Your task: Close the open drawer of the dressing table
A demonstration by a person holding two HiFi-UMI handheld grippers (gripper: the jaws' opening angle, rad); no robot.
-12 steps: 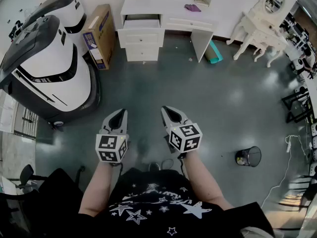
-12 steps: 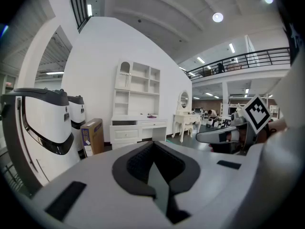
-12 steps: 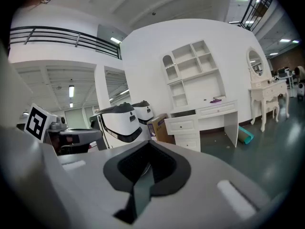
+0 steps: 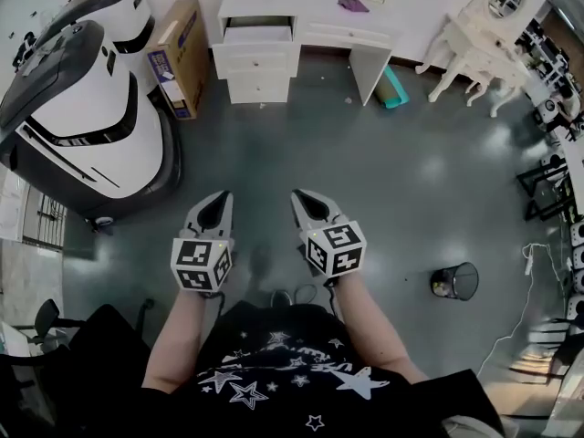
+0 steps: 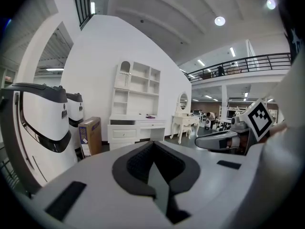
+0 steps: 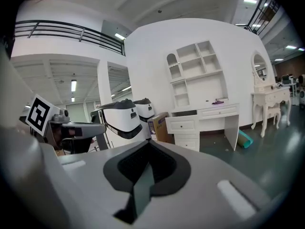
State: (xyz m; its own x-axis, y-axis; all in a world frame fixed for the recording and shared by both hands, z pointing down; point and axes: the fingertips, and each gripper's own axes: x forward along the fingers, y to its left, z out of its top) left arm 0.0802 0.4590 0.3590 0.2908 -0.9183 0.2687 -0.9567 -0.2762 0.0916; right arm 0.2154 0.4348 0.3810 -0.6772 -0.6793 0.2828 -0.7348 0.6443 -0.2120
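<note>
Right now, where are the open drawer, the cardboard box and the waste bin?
open drawer (image 4: 258, 35), head view, white front panel
cardboard box (image 4: 177, 48), head view, upper face
waste bin (image 4: 462, 282), head view, dark body

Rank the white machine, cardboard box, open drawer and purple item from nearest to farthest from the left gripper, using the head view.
1. White machine: close on the left of the left gripper.
2. Box: ahead-left.
3. Drawer: just past the box, to its right.
4. Purple item: farthest, back right.

dressing table (image 4: 306, 35) white | box (image 4: 178, 57) brown (purple label, seemingly) | floor (image 4: 365, 172) grey
</note>
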